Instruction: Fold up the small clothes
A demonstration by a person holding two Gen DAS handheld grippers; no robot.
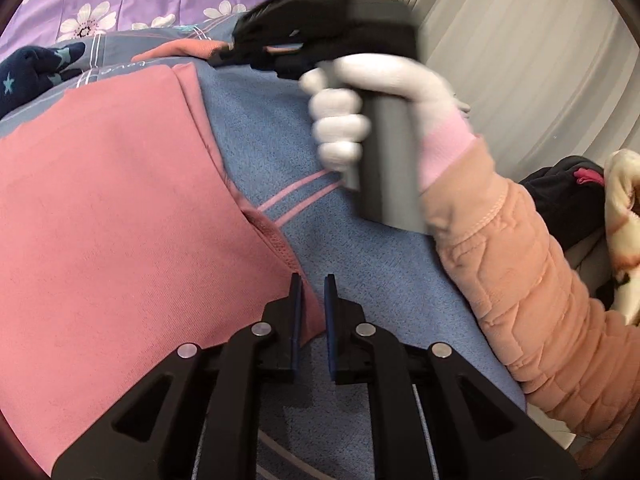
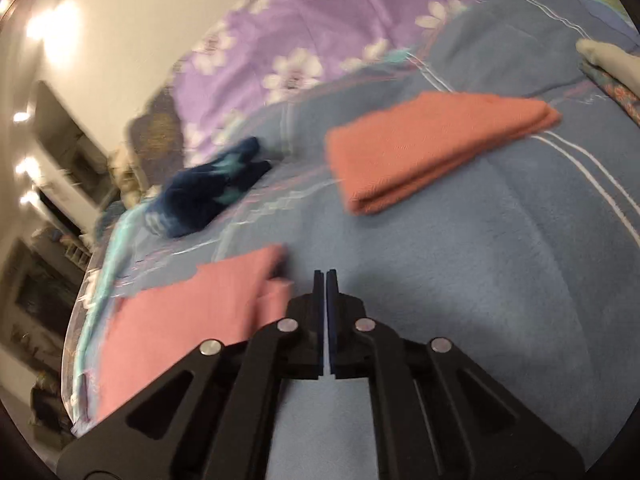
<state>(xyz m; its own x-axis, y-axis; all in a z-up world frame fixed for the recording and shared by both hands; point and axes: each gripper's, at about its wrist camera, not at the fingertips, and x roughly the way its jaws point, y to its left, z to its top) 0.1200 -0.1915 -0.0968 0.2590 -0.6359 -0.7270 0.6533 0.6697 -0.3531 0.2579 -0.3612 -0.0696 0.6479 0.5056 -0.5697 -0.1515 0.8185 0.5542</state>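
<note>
A pink garment (image 1: 112, 216) lies spread on the blue blanket (image 1: 360, 264), filling the left of the left wrist view. My left gripper (image 1: 313, 286) is slightly open, its jaws just over the garment's right edge. My right gripper (image 1: 240, 46) shows there blurred, held in a white-gloved hand, at the garment's far corner. In the right wrist view my right gripper (image 2: 325, 276) is shut and empty over the blanket (image 2: 480, 280), beside the pink garment (image 2: 188, 312). A folded pink cloth (image 2: 424, 148) lies farther back.
A dark blue starred garment (image 2: 208, 192) lies bunched at the left, also in the left wrist view (image 1: 32, 68). A purple flowered sheet (image 2: 320, 28) covers the far bed. Dark and cream clothes (image 1: 576, 200) sit at the right. A wall and shelves stand left.
</note>
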